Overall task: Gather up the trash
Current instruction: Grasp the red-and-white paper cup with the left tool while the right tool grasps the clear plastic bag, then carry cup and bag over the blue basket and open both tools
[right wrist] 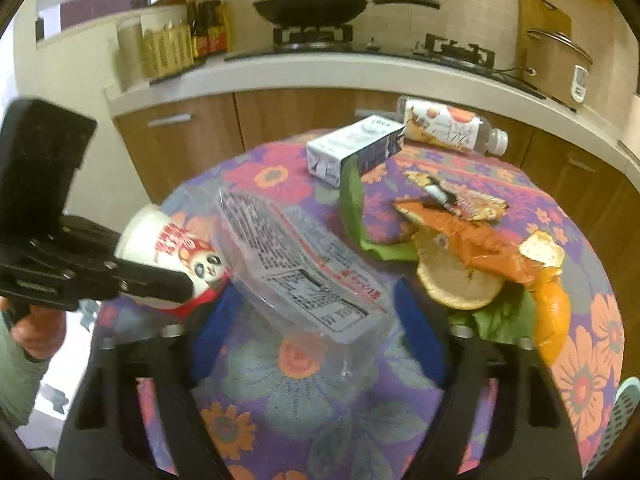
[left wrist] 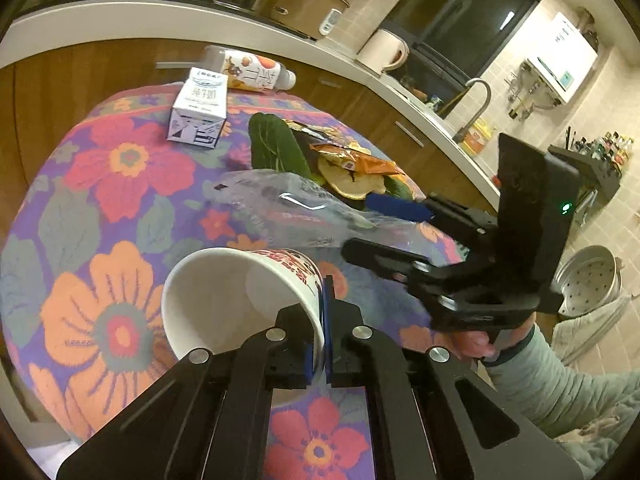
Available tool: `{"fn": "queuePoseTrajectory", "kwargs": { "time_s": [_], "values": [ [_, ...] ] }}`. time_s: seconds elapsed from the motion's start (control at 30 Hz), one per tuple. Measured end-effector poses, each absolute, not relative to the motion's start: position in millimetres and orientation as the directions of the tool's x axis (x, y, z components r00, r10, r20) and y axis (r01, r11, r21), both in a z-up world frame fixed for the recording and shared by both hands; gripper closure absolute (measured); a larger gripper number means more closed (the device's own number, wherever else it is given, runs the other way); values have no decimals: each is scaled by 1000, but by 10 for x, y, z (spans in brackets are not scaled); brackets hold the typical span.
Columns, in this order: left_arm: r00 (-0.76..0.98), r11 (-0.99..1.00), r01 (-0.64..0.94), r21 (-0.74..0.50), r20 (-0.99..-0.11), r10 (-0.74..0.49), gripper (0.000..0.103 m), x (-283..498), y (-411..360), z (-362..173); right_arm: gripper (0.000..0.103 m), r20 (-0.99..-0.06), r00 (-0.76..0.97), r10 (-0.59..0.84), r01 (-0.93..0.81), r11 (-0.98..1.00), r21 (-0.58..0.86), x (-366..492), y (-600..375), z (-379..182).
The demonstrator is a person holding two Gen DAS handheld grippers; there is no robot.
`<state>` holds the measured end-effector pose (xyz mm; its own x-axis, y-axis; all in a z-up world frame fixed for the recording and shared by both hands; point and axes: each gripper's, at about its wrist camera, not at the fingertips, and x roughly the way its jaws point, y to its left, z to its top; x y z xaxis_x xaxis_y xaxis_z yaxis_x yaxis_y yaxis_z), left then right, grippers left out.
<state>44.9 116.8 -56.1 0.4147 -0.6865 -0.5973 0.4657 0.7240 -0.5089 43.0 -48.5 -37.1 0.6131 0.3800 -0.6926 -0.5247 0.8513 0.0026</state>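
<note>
Over the floral tablecloth (left wrist: pixel 100 184) | my left gripper (left wrist: pixel 318 354) clamps the noodle cup (left wrist: pixel 224 300) rim | right gripper (right wrist: pixel 320 320) spread around the clear plastic wrapper (right wrist: pixel 296 264) | next: close, stuff it into cup.

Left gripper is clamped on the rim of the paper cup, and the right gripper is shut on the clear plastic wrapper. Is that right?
Not quite. The left gripper does clamp the paper cup by its rim, but the right wrist view shows the right gripper open, its fingers either side of the clear plastic wrapper, not shut on it.

The milk carton (left wrist: pixel 199 107) carries Chinese characters reading 纯牛奶; print on the clear plastic wrapper (right wrist: pixel 304 268) and bottle (right wrist: pixel 448 126) is too blurred to read.
</note>
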Motion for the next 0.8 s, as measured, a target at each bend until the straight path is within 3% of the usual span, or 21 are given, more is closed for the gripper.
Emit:
{"fn": "queuePoseTrajectory", "kwargs": {
  "time_s": [0.13, 0.2, 0.6, 0.8],
  "values": [
    [434, 736, 460, -497, -597, -674, 101, 365, 1193, -516, 87, -682, 634, 363, -486, 874, 14, 420, -573, -358],
    [440, 738, 463, -490, -596, -672, 101, 332, 1177, -475, 93, -664, 649, 371, -467, 884, 37, 371, -668, -305],
    [430, 675, 608, -418, -542, -722, 101, 243, 426, 31, 94, -559, 770, 308, -318, 945, 84, -142, -1444, 116],
    [354, 594, 703, -391, -531, -769, 101, 266, -339, 211, 94, -547, 825, 144, -138, 989, 52, -352, -2262, 295]
  ]
}}
